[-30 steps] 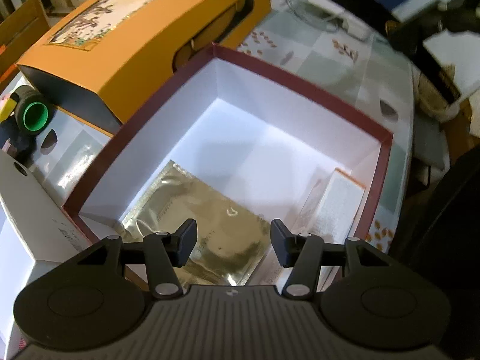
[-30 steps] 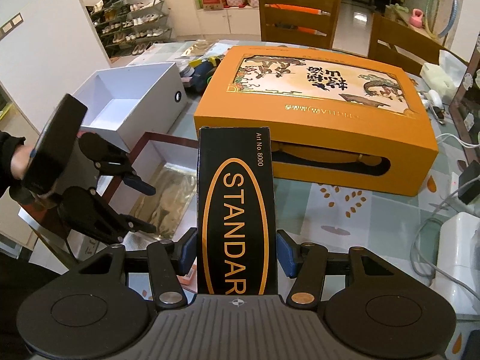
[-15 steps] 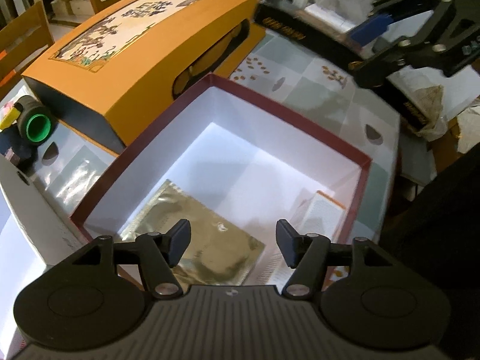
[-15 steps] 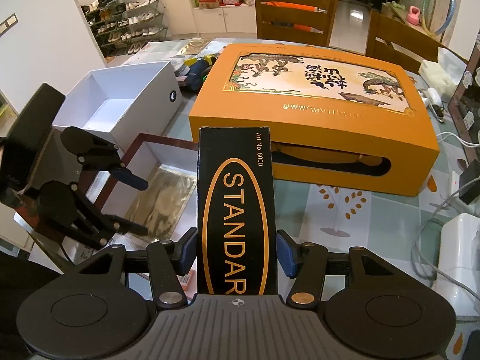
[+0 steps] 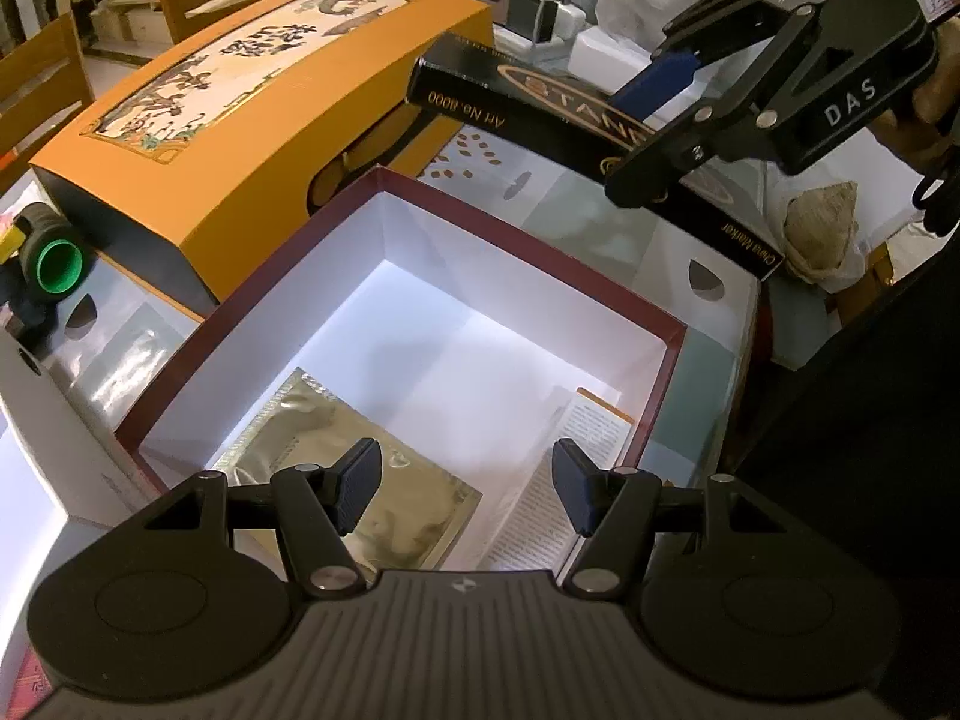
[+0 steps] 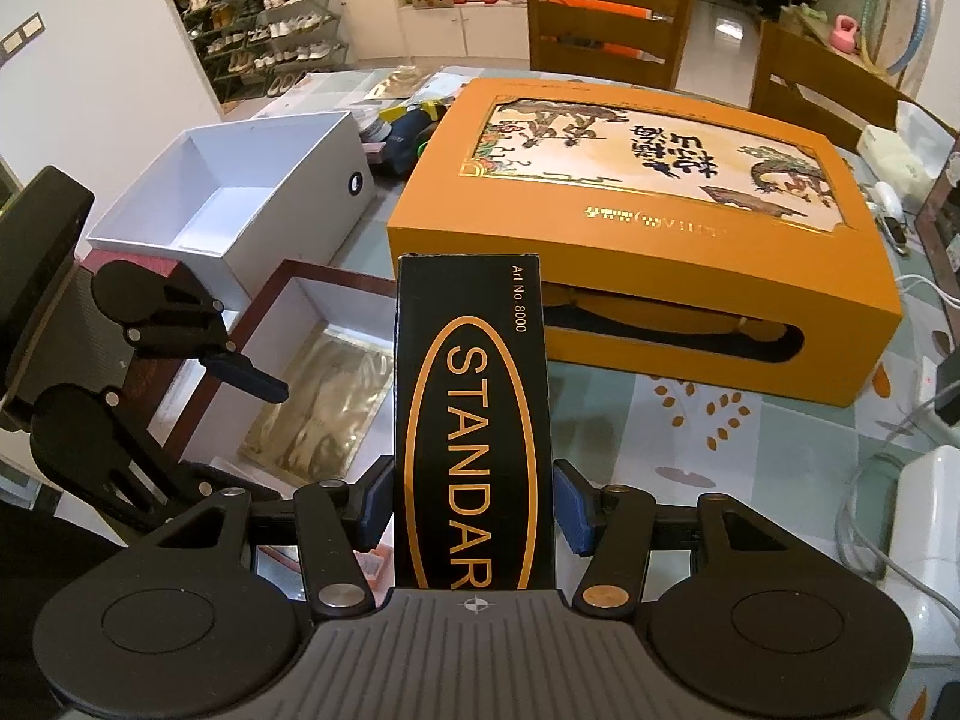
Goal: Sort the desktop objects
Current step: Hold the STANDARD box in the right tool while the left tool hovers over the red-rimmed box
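Note:
My right gripper (image 6: 474, 510) is shut on a long black "STANDARD" marker box (image 6: 474, 408) and holds it in the air beside the maroon-rimmed open box (image 6: 300, 282). The marker box also shows in the left wrist view (image 5: 540, 114), above the far right corner of the open box (image 5: 510, 228). My left gripper (image 5: 467, 489) is open and empty above the open box's near end. Inside the box lie a gold foil packet (image 5: 360, 480) and a small white printed carton (image 5: 558, 480).
A large orange gift box (image 6: 648, 198) lies on the table behind the open box. A white open box (image 6: 240, 192) stands to the left. A green-capped object (image 5: 57, 264) sits at the left. White chargers and cables (image 6: 918, 516) lie at the right.
My right gripper with the marker box has moved closer over the open box's far right corner. My left gripper has drawn back and risen a little, staying open.

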